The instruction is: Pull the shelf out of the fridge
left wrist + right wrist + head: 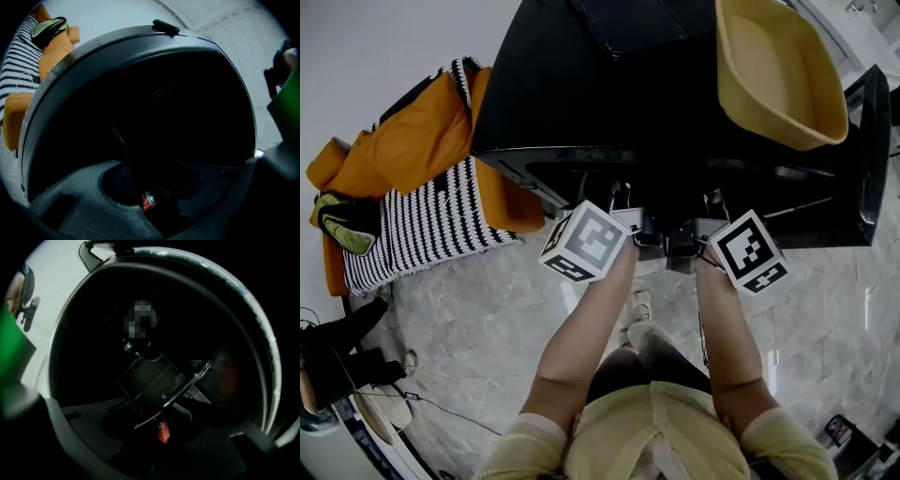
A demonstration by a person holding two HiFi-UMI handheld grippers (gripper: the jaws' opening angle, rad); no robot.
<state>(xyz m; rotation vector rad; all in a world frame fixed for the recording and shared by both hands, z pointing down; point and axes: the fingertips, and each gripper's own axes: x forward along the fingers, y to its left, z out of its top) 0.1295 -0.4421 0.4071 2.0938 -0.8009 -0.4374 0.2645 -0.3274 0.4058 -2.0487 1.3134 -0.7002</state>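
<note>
The left gripper [621, 202] and right gripper [712, 204] pointed level into the fridge's [581, 84] dark mouth. The shelf [187, 384] lay straight ahead, its front edge crosswise between the right jaws, equally near both hands. It was too dark to tell whether either pair clamped it. Marble floor [487, 309] lay below, a sofa [422, 141] to the left.

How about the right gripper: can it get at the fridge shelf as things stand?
Likely yes: the right gripper is at the open fridge, and the shelf runs edge-on just ahead of its jaws, nothing seen between. Too dark to confirm a grip.
</note>
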